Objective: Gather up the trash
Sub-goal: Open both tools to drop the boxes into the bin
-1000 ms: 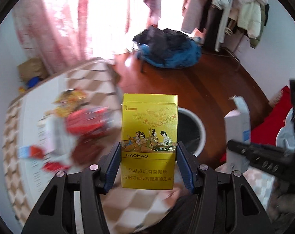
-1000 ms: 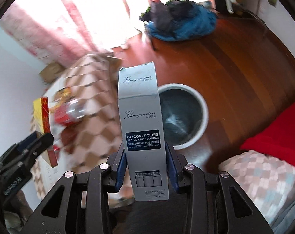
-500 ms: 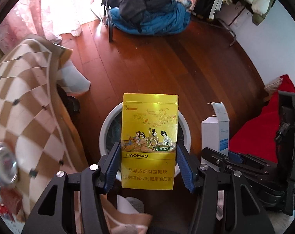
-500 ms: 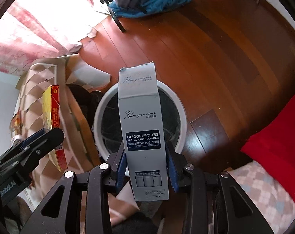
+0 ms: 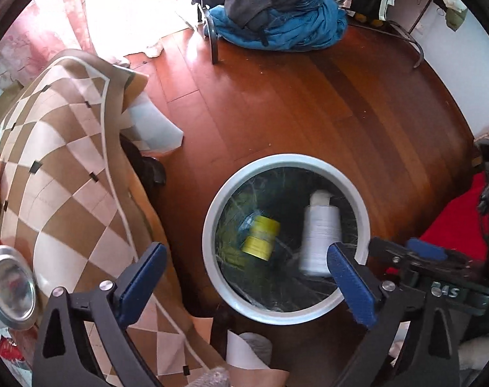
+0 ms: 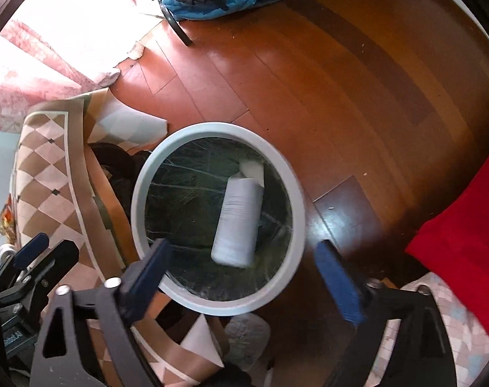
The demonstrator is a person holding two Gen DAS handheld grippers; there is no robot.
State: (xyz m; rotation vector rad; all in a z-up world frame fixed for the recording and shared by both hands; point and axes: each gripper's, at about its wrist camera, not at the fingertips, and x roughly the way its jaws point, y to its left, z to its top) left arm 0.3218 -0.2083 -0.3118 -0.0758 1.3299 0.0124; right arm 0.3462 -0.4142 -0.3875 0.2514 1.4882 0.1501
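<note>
Above the round white bin [image 5: 208, 225], the left gripper [image 5: 246, 272] points steeply down with its 2 blue-padded fingers [image 5: 144, 271] spread wide apart and nothing between them; the right gripper [image 6: 241, 274] is tipped down over the same bin [image 6: 137, 193], its own jaws likewise parted and empty. Both task items lie inside the bin on the dark liner, blurred: the yellow cigarette pack [image 5: 260, 237] toward the left of the opening, the white box [image 5: 320, 235] beside it toward the right, the 2 close together but whether touching I cannot tell. Only the left wrist view shows the yellow pack; the right wrist view shows the white box [image 6: 239, 221] alone, lying tilted with an open flap at its far end. From the left camera the right gripper's black frame [image 5: 438, 277] appears at the right edge, beside a red cloth [image 5: 457, 222]; from the right camera the left gripper's frame [image 6: 28, 267] shows at the lower left, over the checked tablecloth [image 6: 44, 190]. A silver can top [image 5: 10, 285] sits on that tablecloth [image 5: 60, 167] in the left view only; a blue heap of clothes [image 5: 276, 22] lies on the wooden floor [image 5: 309, 103] beyond.
</note>
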